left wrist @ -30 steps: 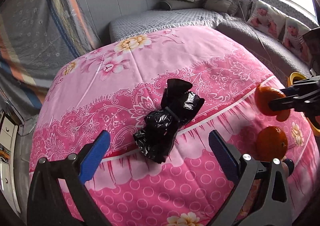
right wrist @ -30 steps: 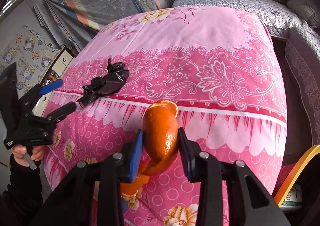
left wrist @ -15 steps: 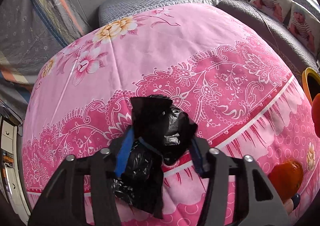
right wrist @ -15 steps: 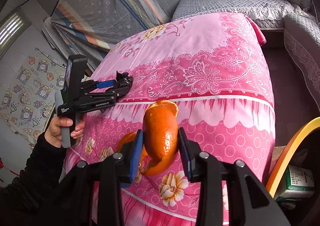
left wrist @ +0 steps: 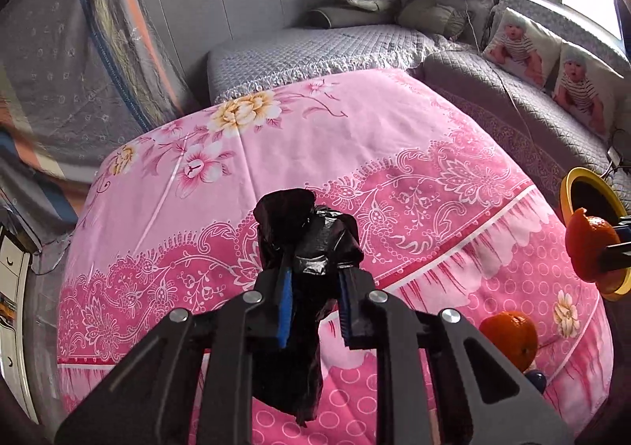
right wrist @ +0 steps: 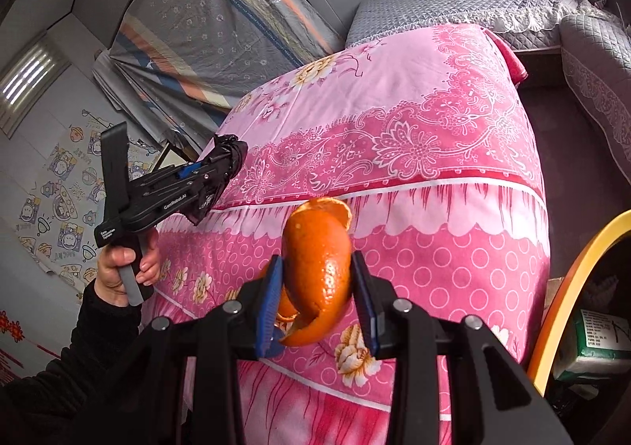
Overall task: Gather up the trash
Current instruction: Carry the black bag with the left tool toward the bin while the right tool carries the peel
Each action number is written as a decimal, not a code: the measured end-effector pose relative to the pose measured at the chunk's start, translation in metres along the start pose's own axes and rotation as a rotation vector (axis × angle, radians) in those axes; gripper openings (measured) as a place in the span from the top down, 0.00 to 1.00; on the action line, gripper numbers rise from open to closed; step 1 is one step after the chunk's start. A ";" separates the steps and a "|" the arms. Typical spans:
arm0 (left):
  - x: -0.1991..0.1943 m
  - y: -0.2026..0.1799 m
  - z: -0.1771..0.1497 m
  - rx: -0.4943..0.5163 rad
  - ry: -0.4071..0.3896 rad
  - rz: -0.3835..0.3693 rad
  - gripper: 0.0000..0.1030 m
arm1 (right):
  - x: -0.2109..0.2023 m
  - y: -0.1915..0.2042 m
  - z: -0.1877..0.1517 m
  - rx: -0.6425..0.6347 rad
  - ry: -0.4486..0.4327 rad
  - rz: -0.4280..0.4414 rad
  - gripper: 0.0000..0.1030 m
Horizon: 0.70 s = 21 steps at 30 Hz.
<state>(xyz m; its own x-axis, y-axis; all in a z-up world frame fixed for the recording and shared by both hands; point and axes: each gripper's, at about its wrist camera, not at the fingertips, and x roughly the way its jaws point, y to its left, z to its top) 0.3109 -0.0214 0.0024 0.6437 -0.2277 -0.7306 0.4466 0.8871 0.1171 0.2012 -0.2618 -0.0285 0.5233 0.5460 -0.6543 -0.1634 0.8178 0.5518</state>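
Left gripper [left wrist: 313, 301] clenched on black bag [left wrist: 303, 244], hanging lengthwise at frame centre. Right gripper [right wrist: 317, 297] grasping orange peel [right wrist: 317, 263], upright, centre frame; yellow-rimmed bin [right wrist: 572, 287] nearest, lower right.

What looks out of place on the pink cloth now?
A whole orange still lies near the cloth's front right edge, apart from both grippers. It looks intact, unlike the peel and black bag being carried.
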 end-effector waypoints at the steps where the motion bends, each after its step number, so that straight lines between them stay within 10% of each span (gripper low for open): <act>1: -0.008 -0.003 -0.001 -0.005 -0.018 -0.009 0.83 | -0.002 0.000 -0.001 0.001 -0.005 -0.003 0.68; 21: -0.086 -0.189 0.031 0.176 -0.252 -0.187 0.83 | -0.127 -0.081 -0.042 0.192 -0.262 -0.137 0.68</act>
<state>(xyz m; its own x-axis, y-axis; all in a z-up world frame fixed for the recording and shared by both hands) 0.1902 -0.1815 0.0638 0.6637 -0.4911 -0.5643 0.6574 0.7427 0.1269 0.1127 -0.3891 -0.0122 0.7307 0.3480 -0.5874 0.0706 0.8172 0.5720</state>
